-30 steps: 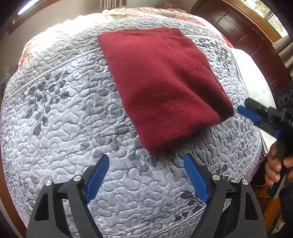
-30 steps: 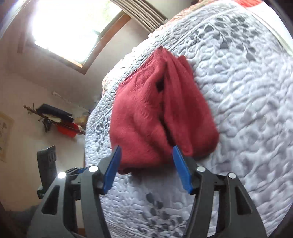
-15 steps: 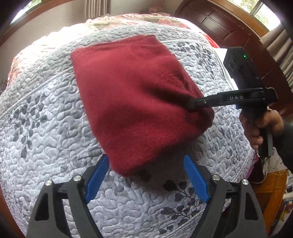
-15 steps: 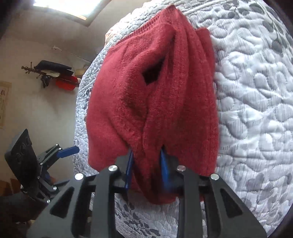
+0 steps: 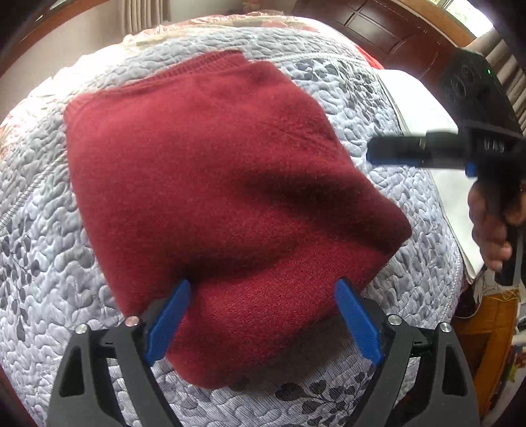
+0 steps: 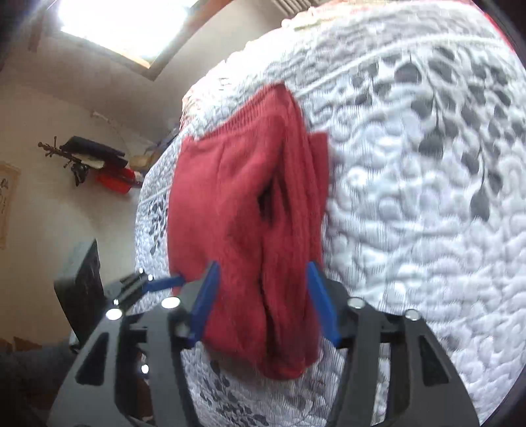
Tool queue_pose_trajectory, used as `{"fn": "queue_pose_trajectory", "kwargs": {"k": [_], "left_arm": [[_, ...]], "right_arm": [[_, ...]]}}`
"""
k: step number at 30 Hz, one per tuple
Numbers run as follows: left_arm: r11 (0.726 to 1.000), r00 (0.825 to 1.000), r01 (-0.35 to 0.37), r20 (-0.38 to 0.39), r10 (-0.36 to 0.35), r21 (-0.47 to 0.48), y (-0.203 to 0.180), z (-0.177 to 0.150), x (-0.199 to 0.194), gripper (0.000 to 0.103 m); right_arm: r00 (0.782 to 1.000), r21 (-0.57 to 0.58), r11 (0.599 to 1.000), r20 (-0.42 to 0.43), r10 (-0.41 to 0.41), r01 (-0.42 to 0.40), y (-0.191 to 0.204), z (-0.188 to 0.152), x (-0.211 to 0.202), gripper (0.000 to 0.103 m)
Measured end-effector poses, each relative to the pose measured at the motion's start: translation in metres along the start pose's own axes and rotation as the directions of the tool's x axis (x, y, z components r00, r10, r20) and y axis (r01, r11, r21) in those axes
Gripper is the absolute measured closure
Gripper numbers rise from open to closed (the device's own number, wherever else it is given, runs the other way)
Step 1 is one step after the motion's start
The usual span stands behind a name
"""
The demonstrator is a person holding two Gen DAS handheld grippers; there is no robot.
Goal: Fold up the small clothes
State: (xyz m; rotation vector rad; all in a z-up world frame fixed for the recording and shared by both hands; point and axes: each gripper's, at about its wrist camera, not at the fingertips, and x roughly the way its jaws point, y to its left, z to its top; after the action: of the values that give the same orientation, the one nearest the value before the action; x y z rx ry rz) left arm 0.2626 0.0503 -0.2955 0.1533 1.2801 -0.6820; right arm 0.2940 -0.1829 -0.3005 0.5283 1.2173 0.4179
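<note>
Left tool (image 5: 259, 320) spread wide, blue fingers (image 5: 166, 318) either side of the near edge of the folded red sweater (image 5: 210, 184), nothing pinched. Sweater lying flat on the grey leaf-patterned quilt (image 5: 42, 230) of the bed, ribbed hem at the far end, a thick fold bulging on the near right corner. Further right in the left wrist view, right tool (image 5: 391, 152) hovering just off the sweater's right edge, blurred, gripped by a hand (image 5: 490, 220); a white sheet (image 5: 424, 108) and dark wooden headboard (image 5: 394, 29) beyond

From the right wrist view: a wall rack (image 6: 82, 157) with dark and red items at far left, the left tool's blue tip (image 6: 164, 282) poking in at the sweater's (image 6: 230, 197) corner, then the right tool (image 6: 263, 303) with blue fingers (image 6: 320, 302) parted around the layered side of the sweater, cloth between them but not squeezed. Bright window (image 6: 125, 23) up top, quilt (image 6: 411, 197) filling the right
</note>
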Motion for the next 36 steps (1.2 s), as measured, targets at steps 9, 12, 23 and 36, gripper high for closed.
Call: {"fn": "queue_pose_trajectory", "kwargs": {"k": [9,12,23,36], "left_arm": [[1.0,1.0,-0.011,-0.008,0.011,0.019,-0.004,-0.002,0.006,0.012],[0.999,1.0,-0.006,-0.012,0.007,0.04,-0.007,-0.002,0.006,0.012],[0.997,0.999,-0.009,-0.047,0.013,0.081,-0.022,-0.001,0.023,0.007],[0.996,0.997,0.075,0.0,-0.075,0.041,-0.016,0.0,0.001,0.007]], "right_arm": [[0.998,0.009,1.0,-0.068,0.005,-0.004,0.003,0.081,0.064,0.089],[0.998,-0.125,0.99,0.021,-0.062,0.064,0.024,0.079,0.043,0.091],[0.998,0.057,0.998,0.048,-0.037,0.035,-0.022,0.061,0.018,0.066],[0.988,-0.07,0.99,-0.082,-0.132,0.126,-0.004,0.046,0.039,0.095]]}}
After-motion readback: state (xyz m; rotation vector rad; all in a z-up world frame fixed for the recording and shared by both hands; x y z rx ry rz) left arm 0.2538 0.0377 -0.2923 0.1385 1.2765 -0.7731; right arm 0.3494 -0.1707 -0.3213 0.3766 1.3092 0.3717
